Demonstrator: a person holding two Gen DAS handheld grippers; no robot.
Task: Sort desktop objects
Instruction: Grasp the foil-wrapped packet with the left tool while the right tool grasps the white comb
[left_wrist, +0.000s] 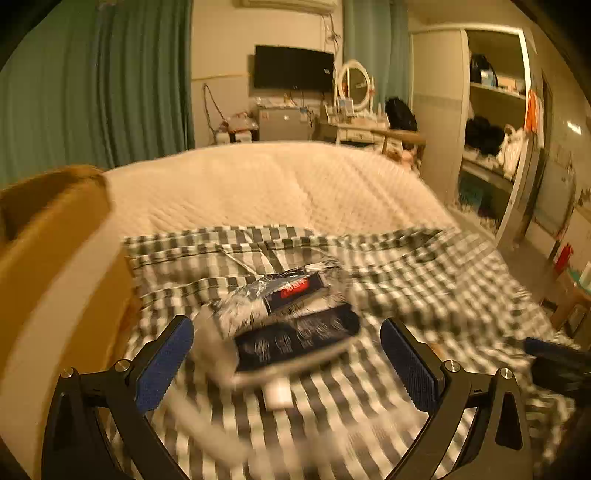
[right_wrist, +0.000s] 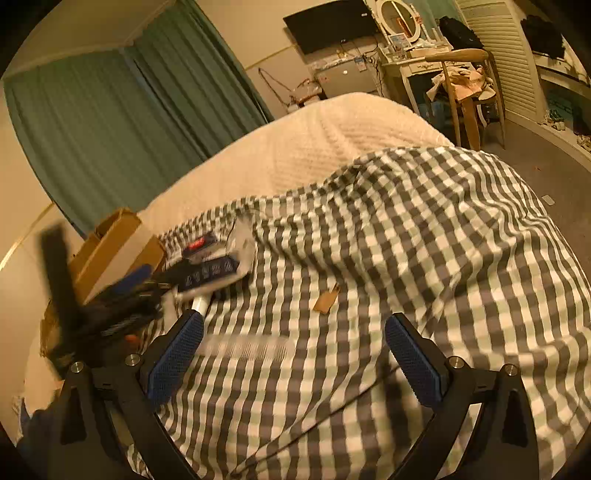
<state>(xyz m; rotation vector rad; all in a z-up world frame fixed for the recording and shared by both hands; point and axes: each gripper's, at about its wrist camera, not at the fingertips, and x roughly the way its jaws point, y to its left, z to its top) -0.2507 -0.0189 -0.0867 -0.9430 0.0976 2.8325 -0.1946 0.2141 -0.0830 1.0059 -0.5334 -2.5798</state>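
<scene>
Left wrist view: left gripper (left_wrist: 287, 363) jaws spread wide, nothing between the pads. Ahead, centre of frame, a blurred pile on the checked cloth (left_wrist: 424, 280): dark flat pack (left_wrist: 295, 341), silver wrapped packet (left_wrist: 280, 291) with red label behind it, white plug (left_wrist: 277, 395) at lower centre. Cardboard box (left_wrist: 55, 236) at left edge.

Right wrist view: right gripper (right_wrist: 294, 354) jaws spread, empty, over the cloth. Same pile sits left of centre, with the blurred left gripper beside it. Small brown tag (right_wrist: 327, 300) mid-frame.
</scene>
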